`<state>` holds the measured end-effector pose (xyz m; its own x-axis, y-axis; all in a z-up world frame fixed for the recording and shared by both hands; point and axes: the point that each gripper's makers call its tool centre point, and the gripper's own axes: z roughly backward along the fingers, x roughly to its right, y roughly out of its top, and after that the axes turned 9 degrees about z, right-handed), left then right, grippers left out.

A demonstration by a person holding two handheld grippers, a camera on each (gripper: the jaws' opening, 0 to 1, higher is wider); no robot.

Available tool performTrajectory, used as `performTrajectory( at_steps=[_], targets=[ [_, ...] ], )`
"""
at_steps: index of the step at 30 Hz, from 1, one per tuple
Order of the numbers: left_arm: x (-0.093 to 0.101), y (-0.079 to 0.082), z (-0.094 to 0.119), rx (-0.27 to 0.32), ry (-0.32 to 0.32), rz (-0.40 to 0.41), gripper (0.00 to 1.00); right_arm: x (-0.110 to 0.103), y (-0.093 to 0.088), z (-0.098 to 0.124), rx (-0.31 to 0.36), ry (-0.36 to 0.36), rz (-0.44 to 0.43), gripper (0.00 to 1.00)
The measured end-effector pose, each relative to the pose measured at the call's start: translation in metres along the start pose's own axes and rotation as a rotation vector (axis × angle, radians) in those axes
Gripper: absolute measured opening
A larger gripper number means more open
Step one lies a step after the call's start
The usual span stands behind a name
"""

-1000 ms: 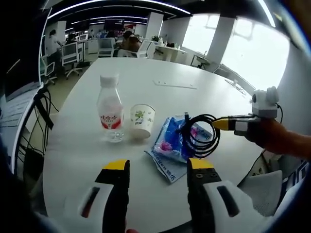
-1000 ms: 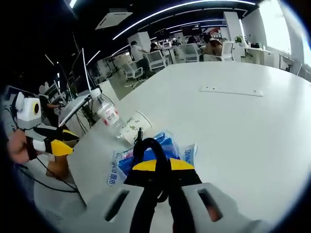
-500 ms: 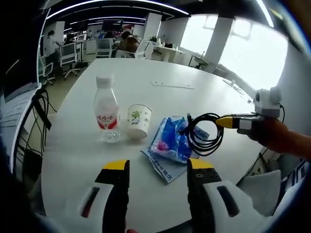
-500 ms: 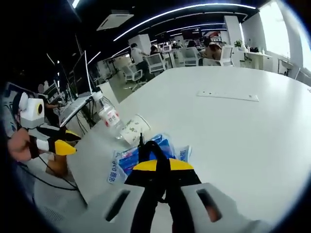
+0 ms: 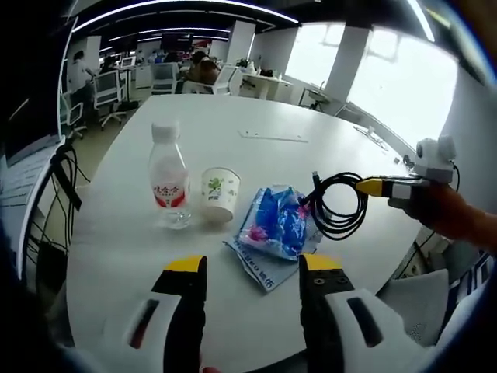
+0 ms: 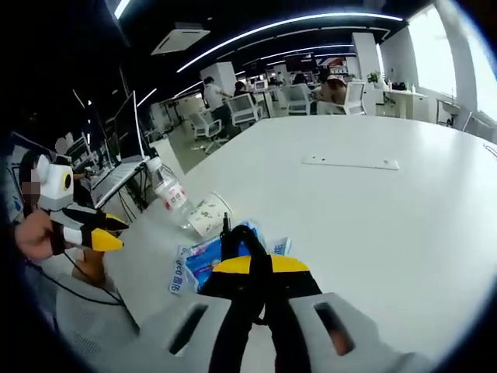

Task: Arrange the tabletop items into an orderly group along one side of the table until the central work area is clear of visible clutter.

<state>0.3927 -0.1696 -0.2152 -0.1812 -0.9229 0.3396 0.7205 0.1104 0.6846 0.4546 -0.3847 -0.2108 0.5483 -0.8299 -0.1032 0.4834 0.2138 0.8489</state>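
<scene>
In the left gripper view, the left tongs (image 5: pixel 252 268) rise from the bottom with their yellow-tipped jaws spread apart and nothing between them. Ahead on the white counter (image 5: pixel 256 155) stand three things in a loose row near its close edge: a clear water bottle (image 5: pixel 170 183) with a white cap and red label, upright at the left; a small paper cup (image 5: pixel 220 194) just beside it, also upright; and a blue plastic packet (image 5: pixel 276 225) lying flat to the right of the cup, on top of a white-edged wrapper. Farther back on the counter lies a flat white strip (image 5: pixel 270 137), well apart from the rest. From the right side the right tongs (image 5: pixel 365 186) reach in, held by a hand (image 5: pixel 443 214), with a coiled black cable (image 5: pixel 338 203) hanging from their tip above the counter's edge, just beside the packet. Office chairs and desks show behind.

In the right gripper view, the right tongs (image 6: pixel 260 264) are closed on the black cable (image 6: pixel 242 245), whose loop sticks up between the yellow tips. Beyond them lie the blue packet (image 6: pixel 203 260), then the paper cup (image 6: pixel 206 215) and the bottle (image 6: pixel 169 196), which look tilted in this view. The white strip (image 6: pixel 351 162) sits out on the open counter (image 6: pixel 388 225). At the left edge the left tongs (image 6: pixel 105 231) show, held in a hand (image 6: pixel 35 233); I cannot tell their state from here.
</scene>
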Motion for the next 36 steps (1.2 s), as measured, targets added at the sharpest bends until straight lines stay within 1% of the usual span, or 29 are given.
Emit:
performTrajectory(
  at_steps=[5, 11, 18, 24, 32, 36],
  targets=[
    [0.002, -0.002, -0.002, -0.008, -0.005, -0.008, 0.47, 0.011, 0.0, 0.011, 0.014, -0.016, -0.032, 0.02],
    [0.004, -0.001, -0.004, -0.011, -0.009, -0.011, 0.47, 0.033, -0.005, 0.028, 0.02, -0.06, -0.046, 0.02],
    [0.008, -0.002, -0.007, -0.019, -0.012, -0.018, 0.47, 0.063, -0.026, 0.048, 0.012, -0.134, -0.111, 0.02],
    [0.014, -0.003, -0.011, -0.027, -0.018, -0.029, 0.47, 0.081, -0.041, 0.062, 0.009, -0.178, -0.154, 0.02],
    [0.017, 0.0, -0.013, -0.032, -0.017, -0.037, 0.47, 0.098, -0.056, 0.071, 0.003, -0.206, -0.193, 0.02],
    [0.016, 0.002, -0.013, -0.031, -0.006, -0.032, 0.47, 0.105, -0.064, 0.072, -0.005, -0.216, -0.211, 0.03]
  ],
)
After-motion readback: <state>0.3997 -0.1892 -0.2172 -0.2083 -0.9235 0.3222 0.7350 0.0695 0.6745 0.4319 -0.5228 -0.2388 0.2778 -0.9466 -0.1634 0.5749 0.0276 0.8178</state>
